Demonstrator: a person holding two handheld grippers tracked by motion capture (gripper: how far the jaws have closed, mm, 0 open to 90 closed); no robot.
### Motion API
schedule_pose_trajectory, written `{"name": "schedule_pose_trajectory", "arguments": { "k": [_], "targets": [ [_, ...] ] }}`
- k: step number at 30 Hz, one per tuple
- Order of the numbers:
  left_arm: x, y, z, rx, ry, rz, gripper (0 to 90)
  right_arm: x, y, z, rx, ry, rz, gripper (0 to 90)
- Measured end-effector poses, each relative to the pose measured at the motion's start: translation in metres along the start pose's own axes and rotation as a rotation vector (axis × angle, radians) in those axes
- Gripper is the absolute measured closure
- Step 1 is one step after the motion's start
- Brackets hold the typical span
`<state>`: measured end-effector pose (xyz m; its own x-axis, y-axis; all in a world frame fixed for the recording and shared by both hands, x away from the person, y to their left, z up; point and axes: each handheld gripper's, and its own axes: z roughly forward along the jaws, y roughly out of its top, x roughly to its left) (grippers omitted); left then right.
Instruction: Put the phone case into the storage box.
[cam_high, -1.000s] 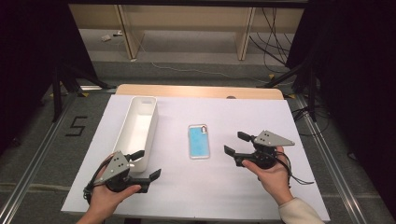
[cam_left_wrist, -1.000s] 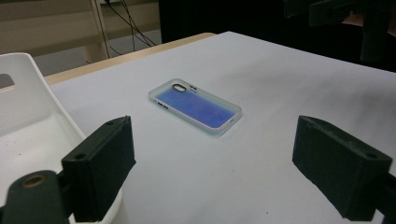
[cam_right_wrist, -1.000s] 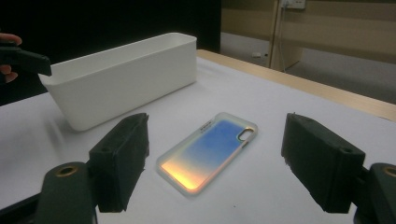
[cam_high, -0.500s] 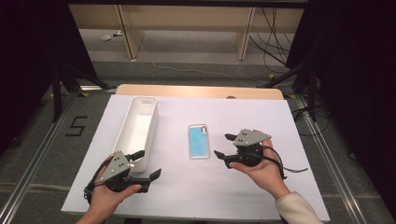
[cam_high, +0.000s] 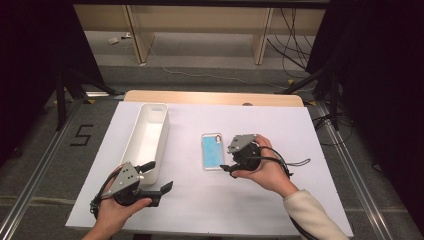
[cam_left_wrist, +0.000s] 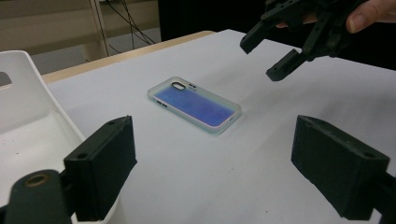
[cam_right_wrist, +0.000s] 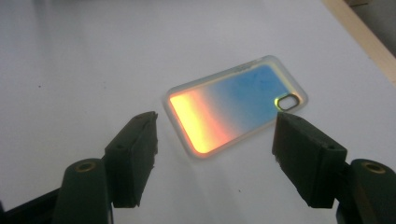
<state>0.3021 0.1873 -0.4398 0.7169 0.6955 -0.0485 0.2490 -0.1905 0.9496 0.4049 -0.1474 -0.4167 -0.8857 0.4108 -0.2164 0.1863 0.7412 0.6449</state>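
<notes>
1. Phone case (cam_high: 212, 151): a flat, translucent-rimmed case with a blue back and a camera cut-out at its far end. It lies flat on the white table sheet (cam_high: 280, 200), near the middle, right of the white bin (cam_high: 147, 137). In the right gripper view its sheen runs from orange to blue.
2. Right gripper (cam_high: 231, 169): held in the right hand (cam_high: 267, 170), just right of the case and pointing left toward it. Its jaws stand apart and have just been closing a little. They hover over the near end of the case, with nothing pinched between them.
3. Left gripper (cam_high: 157, 177): held in the left hand (cam_high: 117, 210) at the near left, by the bin's near end. Its jaws are spread wide and empty.
</notes>
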Motion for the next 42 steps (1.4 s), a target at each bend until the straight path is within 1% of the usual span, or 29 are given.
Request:
{"name": "schedule_pose_trajectory", "arguments": {
  "k": [1,2,3,4,5,6,7,8,11,13,15,16,20,22,23,24,25,26,29,31,33,34,35,36,37,38,40,41,42],
  "targets": [
    [0.000,0.000,0.000,0.000,-0.001,0.000,13.0,0.000,0.000,0.000,0.000,0.000,0.000,32.1],
    [0.000,0.000,0.000,0.000,-0.001,0.000,13.0,0.000,0.005,0.007,0.039,-0.001,-0.033,32.4],
    [0.000,0.000,0.000,0.000,-0.001,0.000,13.1,0.000,0.005,0.007,0.039,-0.001,-0.033,32.4],
    [0.000,0.000,0.000,-0.001,-0.002,-0.002,13.1,0.000,0.007,0.010,0.058,0.006,-0.045,32.6],
    [0.000,0.000,0.000,-0.001,-0.002,0.001,13.1,0.001,0.012,0.017,0.094,0.006,-0.075,33.1],
    [0.000,0.000,0.000,-0.001,-0.003,0.000,13.1,0.001,0.012,0.017,0.094,0.006,-0.075,33.1],
    [0.000,0.000,0.000,0.000,-0.002,-0.003,13.1,0.002,0.015,0.023,0.118,0.021,-0.098,33.6],
    [0.000,0.000,0.000,-0.001,-0.004,-0.002,13.1,0.002,0.015,0.023,0.118,0.021,-0.098,33.6],
    [0.000,0.000,0.000,-0.002,-0.006,-0.004,13.2,0.003,0.019,0.031,0.141,0.036,-0.115,34.5],
    [-0.001,0.000,0.000,-0.002,-0.006,-0.004,13.1,0.003,0.021,0.037,0.164,0.046,-0.129,34.8],
    [-0.001,0.000,0.000,-0.003,-0.007,-0.003,13.2,0.004,0.025,0.044,0.206,0.052,-0.145,35.1],
    [-0.001,0.000,0.000,-0.003,-0.007,-0.003,13.2,0.004,0.025,0.044,0.206,0.052,-0.145,35.3],
    [-0.001,0.000,0.000,-0.003,-0.007,-0.003,13.2,0.004,0.028,0.053,0.239,0.055,-0.183,36.1],
    [-0.001,0.000,0.000,-0.002,-0.009,-0.004,13.2,0.005,0.029,0.058,0.266,0.060,-0.195,36.6],
    [-0.001,0.000,0.000,-0.003,-0.009,-0.004,13.2,0.005,0.030,0.062,0.287,0.064,-0.207,37.2],
    [-0.001,0.000,0.000,-0.003,-0.009,-0.004,13.2,0.005,0.030,0.062,0.287,0.064,-0.207,37.2],
    [-0.001,0.000,0.000,-0.004,-0.009,-0.004,13.3,0.006,0.030,0.064,0.300,0.053,-0.220,37.6],
    [-0.001,0.000,0.000,-0.004,-0.009,-0.004,13.3,0.004,0.031,0.066,0.322,0.049,-0.256,37.7],
    [-0.001,0.000,0.000,-0.005,-0.010,-0.003,13.3,0.006,0.034,0.075,0.365,0.062,-0.298,38.1],
    [-0.001,0.000,0.000,-0.005,-0.010,-0.004,13.3,0.007,0.034,0.077,0.374,0.058,-0.297,38.1],
    [-0.001,0.000,0.000,-0.004,-0.011,-0.004,13.3,0.007,0.036,0.081,0.384,0.055,-0.317,38.1],
    [-0.001,0.000,0.000,-0.004,-0.011,-0.004,13.3,0.007,0.036,0.082,0.394,0.053,-0.315,38.1],
    [-0.001,0.000,0.000,-0.005,-0.011,-0.003,13.3,0.006,0.037,0.084,0.397,0.050,-0.342,38.1],
    [-0.001,0.000,0.000,-0.006,-0.012,-0.003,13.3,0.008,0.038,0.085,0.417,0.049,-0.323,38.2],
    [-0.001,0.000,0.000,-0.006,-0.012,-0.004,13.3,0.008,0.038,0.085,0.417,0.049,-0.323,38.2],
    [-0.001,0.000,0.000,-0.009,-0.015,-0.005,13.3,0.006,0.039,0.087,0.418,0.056,-0.354,38.9],
    [-0.002,0.000,0.000,-0.005,-0.013,-0.004,13.3,0.006,0.040,0.088,0.424,0.054,-0.358,39.1],
    [-0.001,0.000,0.000,-0.006,-0.015,0.001,13.4,0.008,0.042,0.089,0.442,0.059,-0.348,39.7],
    [-0.001,0.000,0.000,-0.008,-0.018,0.000,13.4,0.008,0.042,0.089,0.442,0.059,-0.348,39.7]
  ]
}}
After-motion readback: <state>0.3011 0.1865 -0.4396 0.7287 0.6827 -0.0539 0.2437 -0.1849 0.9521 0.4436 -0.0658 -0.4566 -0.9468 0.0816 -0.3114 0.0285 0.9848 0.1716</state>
